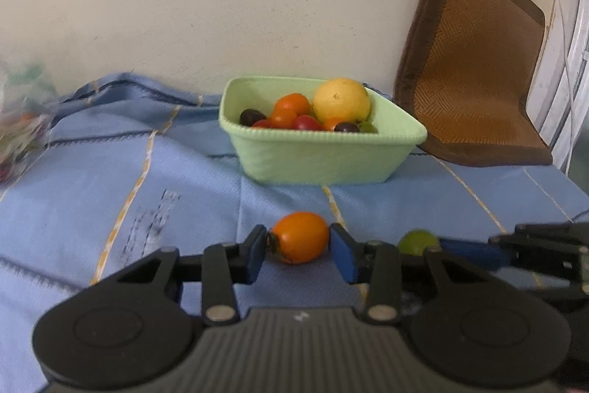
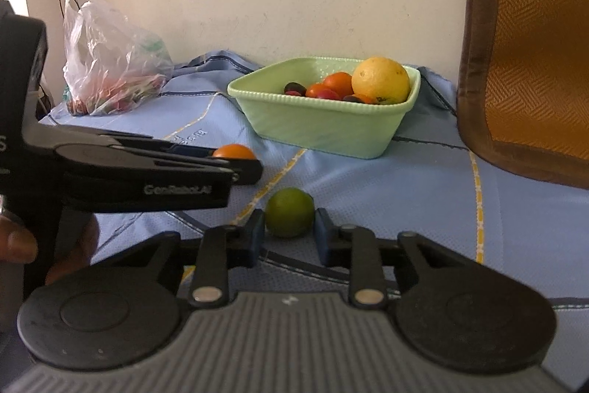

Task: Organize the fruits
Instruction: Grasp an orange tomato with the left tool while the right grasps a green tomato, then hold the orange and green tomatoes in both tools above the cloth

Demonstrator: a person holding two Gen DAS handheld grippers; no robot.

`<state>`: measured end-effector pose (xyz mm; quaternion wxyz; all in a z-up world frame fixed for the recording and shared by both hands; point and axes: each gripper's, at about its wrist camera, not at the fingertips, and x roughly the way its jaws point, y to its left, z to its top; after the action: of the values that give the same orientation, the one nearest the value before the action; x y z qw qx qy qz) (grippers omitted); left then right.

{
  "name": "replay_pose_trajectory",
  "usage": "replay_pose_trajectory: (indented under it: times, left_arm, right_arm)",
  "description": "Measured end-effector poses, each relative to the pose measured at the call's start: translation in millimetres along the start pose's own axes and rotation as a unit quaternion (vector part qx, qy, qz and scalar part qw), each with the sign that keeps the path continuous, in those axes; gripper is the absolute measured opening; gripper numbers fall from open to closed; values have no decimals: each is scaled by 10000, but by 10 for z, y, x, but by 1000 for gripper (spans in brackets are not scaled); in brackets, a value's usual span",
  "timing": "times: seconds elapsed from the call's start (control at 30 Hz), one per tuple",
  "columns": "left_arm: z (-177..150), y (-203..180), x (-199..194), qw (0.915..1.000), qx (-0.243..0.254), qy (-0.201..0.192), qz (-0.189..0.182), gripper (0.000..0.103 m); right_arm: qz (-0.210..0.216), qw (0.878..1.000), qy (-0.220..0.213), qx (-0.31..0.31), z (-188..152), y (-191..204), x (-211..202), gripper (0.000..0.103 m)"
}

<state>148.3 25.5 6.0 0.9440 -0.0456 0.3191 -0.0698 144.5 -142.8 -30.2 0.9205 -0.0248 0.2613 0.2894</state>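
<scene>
Left tongs (image 1: 298, 245) pinching orange fruit (image 1: 300, 237), right tongs (image 2: 289, 234) pinching green lime (image 2: 289, 212), both low on blue cloth (image 2: 405, 194) near its front edge (side by side, likely for lifting together); green basket (image 2: 324, 127) farther back holds the sorted fruit

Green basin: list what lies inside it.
The green basin holds a large yellow citrus, orange fruits, small red ones and dark plum-like ones. Its wall and the top fruits cover whatever lies underneath.
</scene>
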Motion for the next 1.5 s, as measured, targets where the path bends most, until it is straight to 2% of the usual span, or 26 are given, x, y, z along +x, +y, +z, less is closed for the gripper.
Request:
replay_pose_trajectory:
  times: [0.07, 0.17, 0.43, 0.6, 1.03, 1.5]
  left_arm:
    - [-94, -25, -149, 10000, 29, 17, -9, 37]
    - [-289, -117, -378, 9999, 149, -16, -6, 37]
    - [-728, -329, -924, 9994, 112, -107, -313, 37]
    - [-923, -433, -1124, 9992, 218, -230, -251, 38]
    - [-992, -455, -1197, 9993, 214, -290, -66, 38]
    - [-998, -447, -1204, 9994, 180, -291, -88, 38]
  right_arm:
    - [-126, 9999, -9, -48, -17, 19, -36, 31]
    - [-47, 10000, 15, 7, -135, 67, -181, 31]
    - [-140, 9996, -235, -95, -594, 359, -855, 31]
    - [-225, 9994, -271, -12, -830, 488, -1088, 31]
    - [-410, 9982, -410, -171, -1004, 641, -1188, 33]
    - [-450, 9978, -451, -196, -1037, 668, -1205, 36]
